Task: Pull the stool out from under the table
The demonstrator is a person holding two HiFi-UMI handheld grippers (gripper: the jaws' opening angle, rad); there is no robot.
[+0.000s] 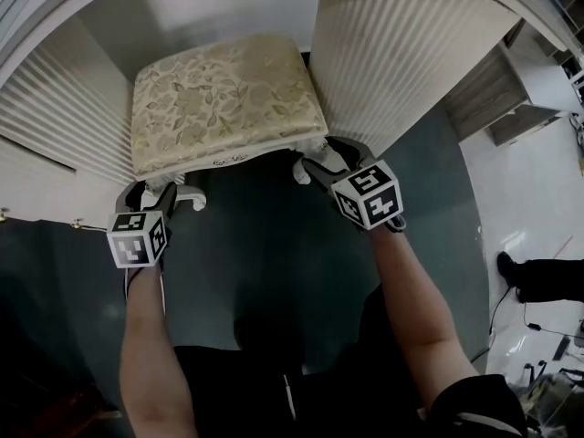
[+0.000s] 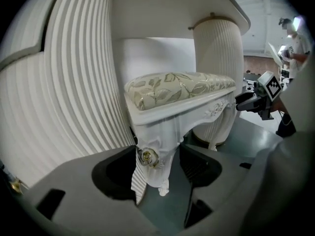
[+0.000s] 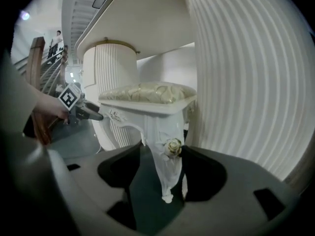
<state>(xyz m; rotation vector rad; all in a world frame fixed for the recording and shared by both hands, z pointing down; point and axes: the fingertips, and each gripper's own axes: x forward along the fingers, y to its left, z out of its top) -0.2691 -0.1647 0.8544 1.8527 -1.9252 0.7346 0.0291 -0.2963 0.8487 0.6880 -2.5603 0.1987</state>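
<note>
Upper centre of your head view: the white carved stool with a cream floral cushion point(image 1: 219, 99) stands on the dark floor point(image 1: 265, 263) between two ribbed white table pedestals point(image 1: 392, 53). At its lower-left corner, your left tongs point(image 1: 157, 192) straddle one front leg point(image 2: 160, 151). At its lower-right corner, your right tongs point(image 1: 315, 164) straddle the other front leg point(image 3: 167, 166). Both tongs are released, each leg standing unclamped in the gap.

Stool point(image 1: 219, 99): one. Carved stool legs point(image 2: 165, 176) in view: two. Rosette ornaments point(image 2: 147, 156) on legs: two. Grippers: two, left gripper point(image 1: 157, 197), right gripper point(image 1: 315, 167). Marker cubes point(image 1: 137, 238): two. Ribbed table pedestals point(image 1: 392, 53): two.
</note>
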